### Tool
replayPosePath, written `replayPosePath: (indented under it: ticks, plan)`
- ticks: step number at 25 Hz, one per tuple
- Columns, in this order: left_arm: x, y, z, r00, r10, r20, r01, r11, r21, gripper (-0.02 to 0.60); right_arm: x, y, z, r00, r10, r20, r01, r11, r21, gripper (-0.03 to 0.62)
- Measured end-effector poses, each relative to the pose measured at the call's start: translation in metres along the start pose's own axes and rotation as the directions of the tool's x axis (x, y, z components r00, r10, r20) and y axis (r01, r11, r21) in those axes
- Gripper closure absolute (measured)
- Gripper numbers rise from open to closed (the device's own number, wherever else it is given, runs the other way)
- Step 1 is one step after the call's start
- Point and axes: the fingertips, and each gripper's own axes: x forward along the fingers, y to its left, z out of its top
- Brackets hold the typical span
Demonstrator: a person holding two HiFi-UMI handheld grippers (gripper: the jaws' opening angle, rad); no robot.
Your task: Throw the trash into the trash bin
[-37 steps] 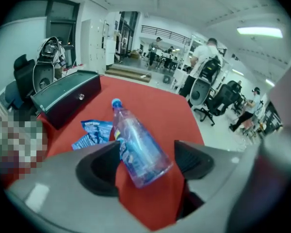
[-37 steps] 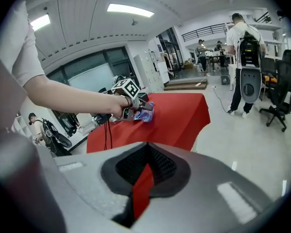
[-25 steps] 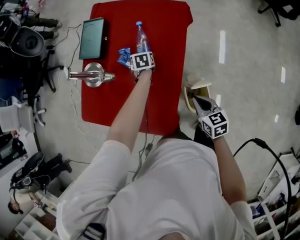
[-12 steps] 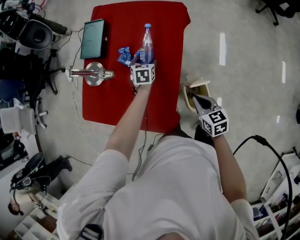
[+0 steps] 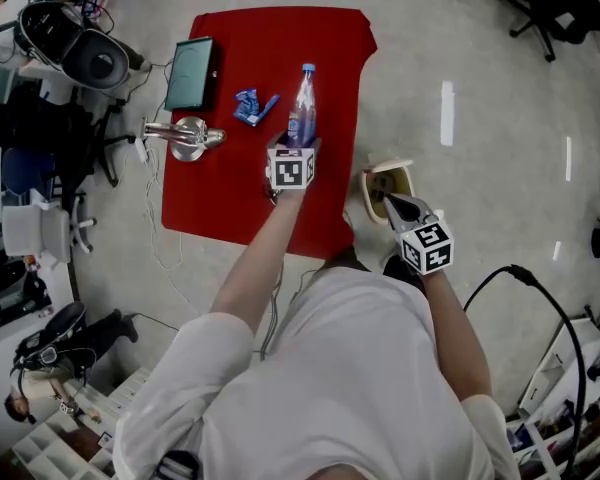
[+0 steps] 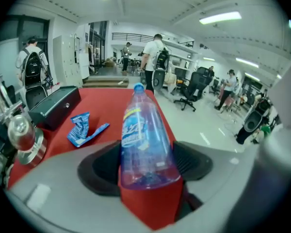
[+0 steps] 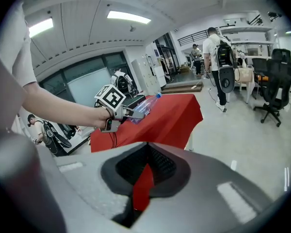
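Seen from above, a person stands at a red tabletop [image 5: 230, 193] with a handheld tool in each hand. The left tool [image 5: 299, 140] reaches out over the tabletop, its jaws clamped on the lower body of a clear plastic bottle [image 5: 304, 103]. The bottle has a blue cap and a blue label, and the cap points away from the person. In the left gripper view, the bottle [image 6: 144, 140] fills the gap between the dark pads of the left tool [image 6: 148, 166].

A crumpled blue wrapper [image 5: 250, 108] lies on the tabletop, left of the bottle and apart from it. Farther left are a dark flat case [image 5: 191, 73] and a shiny metal object [image 5: 185, 136].

A beige trash bin [image 5: 388, 168] stands on the floor just beside the tabletop's right edge. The right tool [image 5: 392, 206] hangs above the bin. In the right gripper view, the right tool [image 7: 144, 178] has its jaws drawn together to a narrow sliver, with nothing between them.
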Motion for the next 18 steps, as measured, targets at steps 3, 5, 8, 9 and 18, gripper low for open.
replayPosePath:
  ticks: [3,5,8,9,18]
  plan:
    - [-0.010,-0.022,-0.008,1.000,-0.010,-0.002,0.010,1.000,0.016,0.236,-0.013,-0.006,-0.007,1.000,0.004,0.003,-0.004,1.000,0.001,0.592]
    - [-0.015,-0.035,-0.014,1.000,-0.012,-0.007,0.012,1.000,0.020,0.236,-0.023,-0.012,-0.011,1.000,0.006,0.004,-0.006,1.000,0.005,0.591]
    - [-0.021,-0.054,-0.025,1.000,-0.010,-0.020,0.010,1.000,0.014,0.236,-0.036,-0.021,-0.019,1.000,0.008,0.001,-0.008,1.000,0.009,0.592]
    - [-0.022,-0.061,-0.031,1.000,-0.014,-0.028,0.014,1.000,0.013,0.236,-0.040,-0.024,-0.022,1.000,0.010,-0.001,-0.010,1.000,0.011,0.592]
    - [-0.032,-0.144,-0.097,0.991,-0.064,-0.118,0.068,0.997,0.032,0.236,-0.075,-0.050,-0.058,0.999,0.031,-0.015,-0.031,0.999,0.034,0.592]
